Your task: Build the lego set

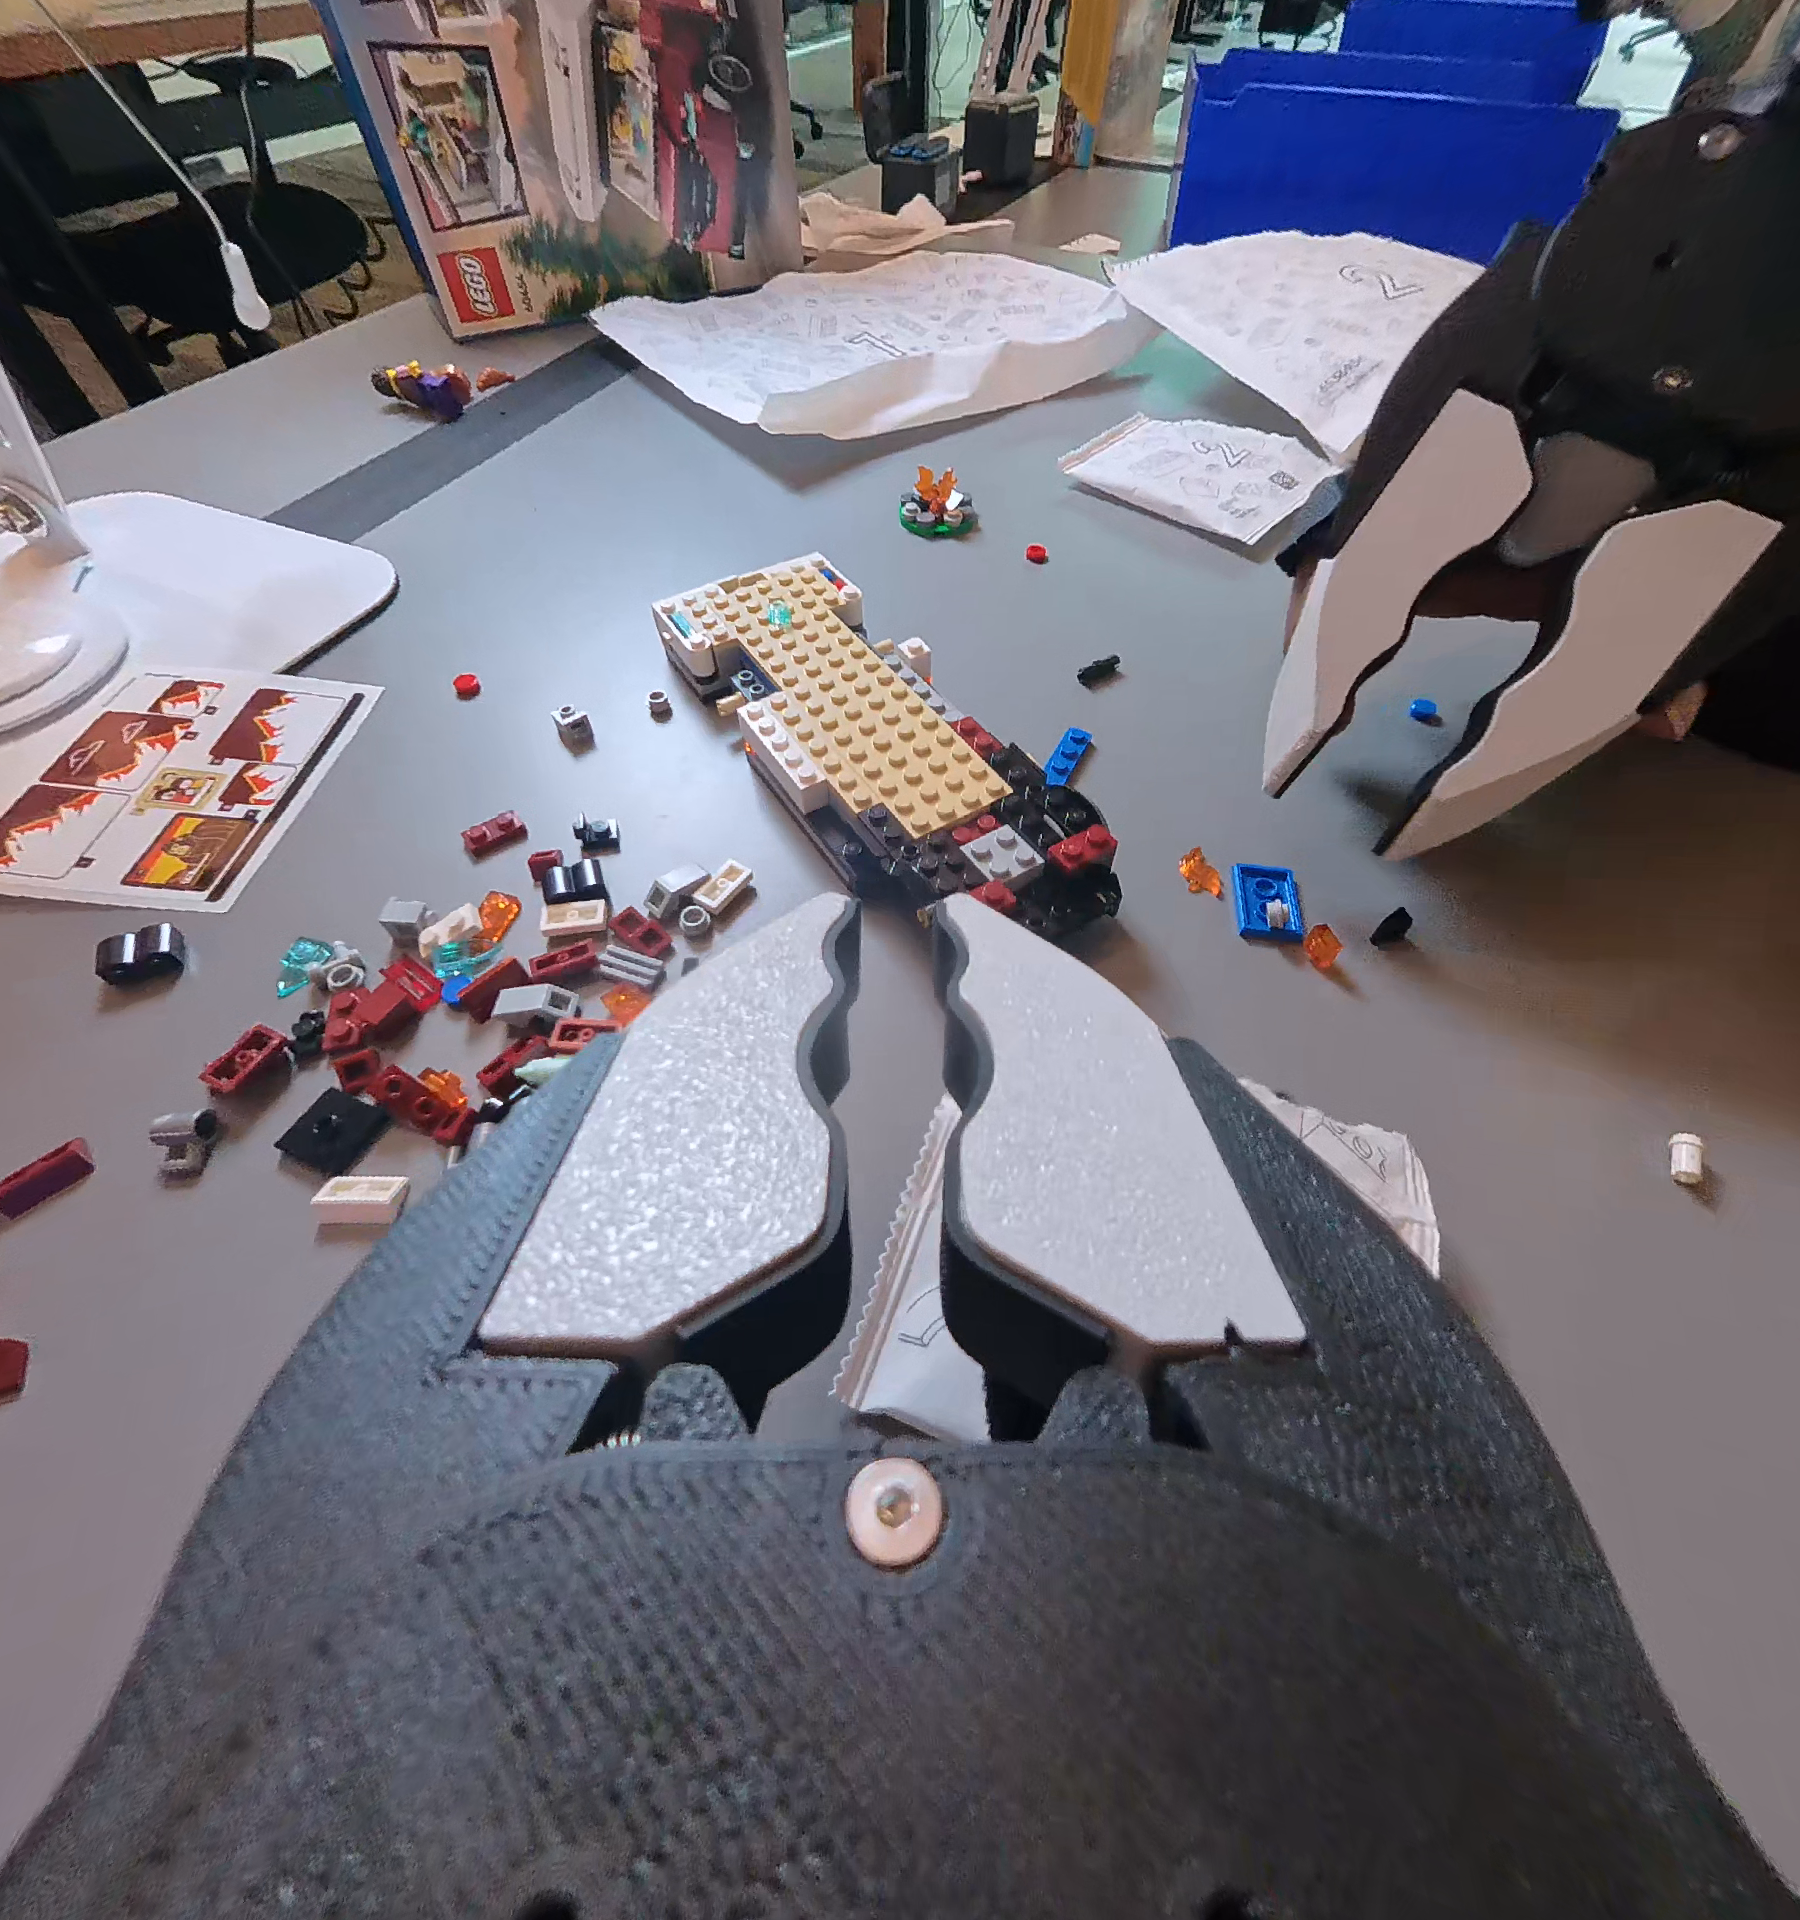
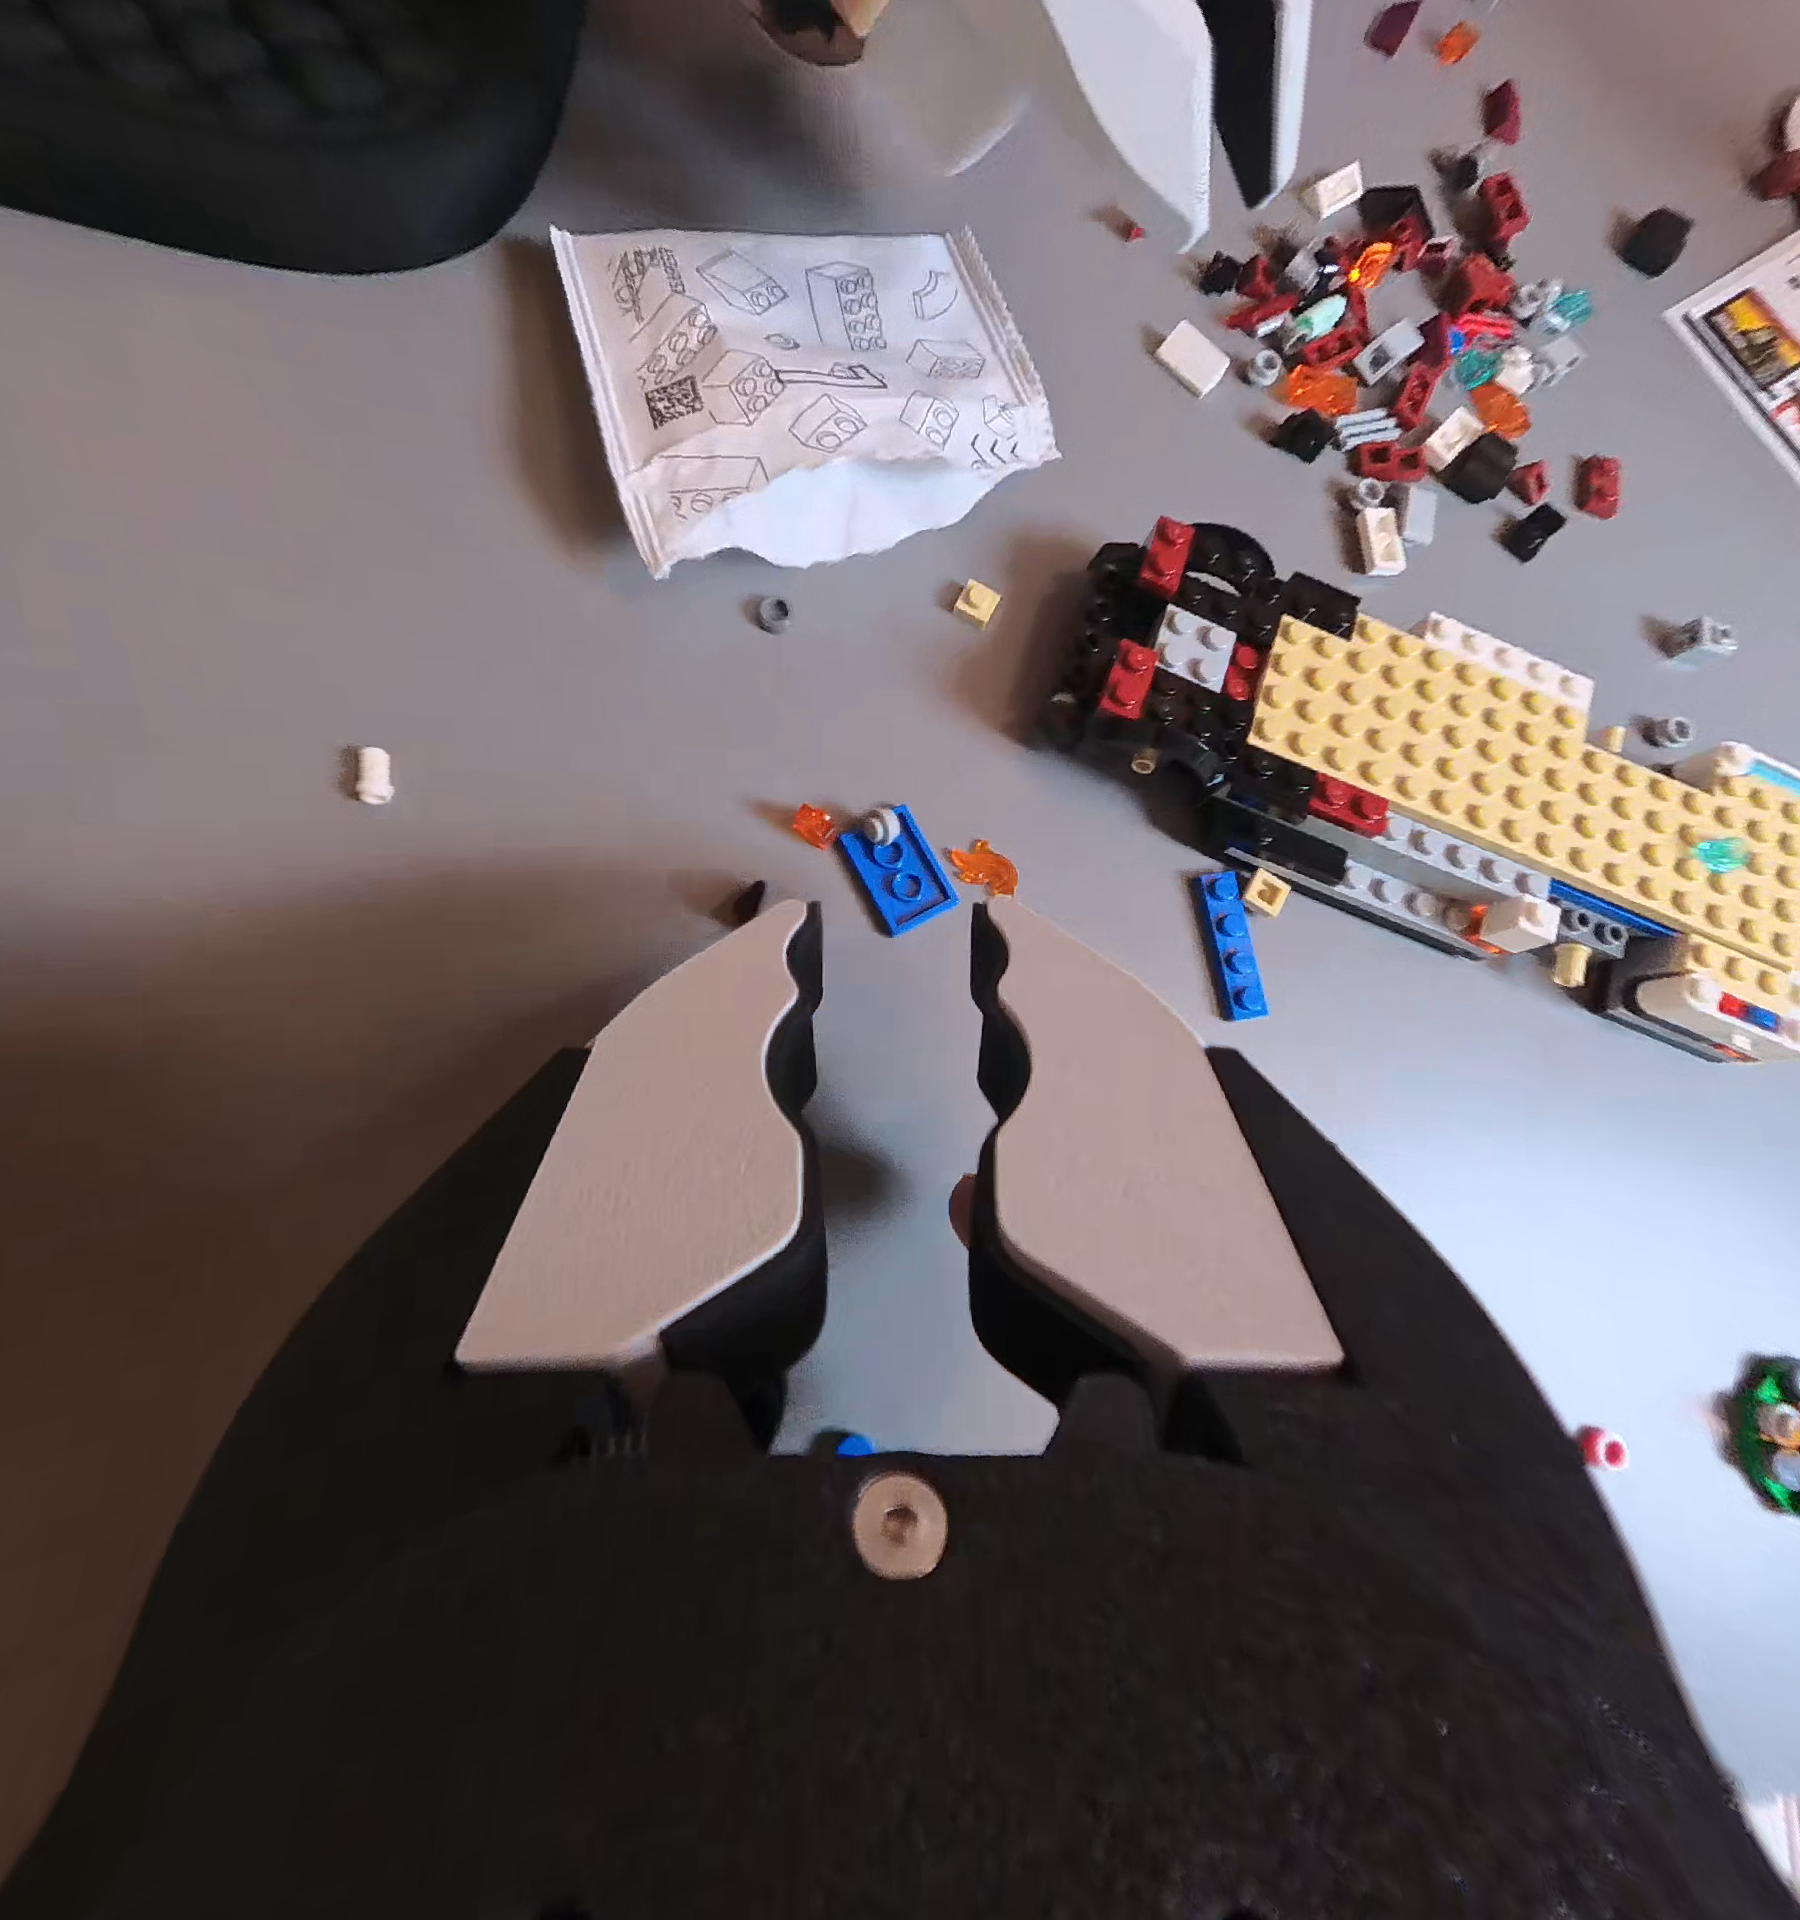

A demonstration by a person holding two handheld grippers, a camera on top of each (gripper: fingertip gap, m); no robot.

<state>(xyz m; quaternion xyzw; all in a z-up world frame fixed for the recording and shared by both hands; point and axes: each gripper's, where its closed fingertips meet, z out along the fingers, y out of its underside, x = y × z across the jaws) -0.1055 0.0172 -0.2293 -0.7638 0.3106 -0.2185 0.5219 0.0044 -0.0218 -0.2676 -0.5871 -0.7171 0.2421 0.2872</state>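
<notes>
A brick model (image 1: 854,717) with a tan studded top and a black and dark red end lies on the grey table (image 1: 1498,1039). My left gripper (image 1: 898,914) hovers just short of its black end. The jaws stand a little apart with nothing between them. It also shows in the right wrist view (image 2: 1234,213), above the loose pile. My right gripper (image 2: 894,914) is open and empty. A blue plate (image 2: 896,868) with a small grey round piece on it lies just ahead of its tips, with orange clear pieces (image 2: 984,868) beside it. In the left wrist view the right gripper (image 1: 1337,810) hangs above the table.
A pile of loose dark red, grey, black and orange bricks (image 1: 480,987) lies left of the model. A torn paper bag (image 2: 802,384), more bags (image 1: 875,343), a sticker sheet (image 1: 148,779), a lamp base (image 1: 96,592), a toy box (image 1: 563,156) and blue bins (image 1: 1374,156) ring the area. There is about 12 centimetres between the tips of the two grippers.
</notes>
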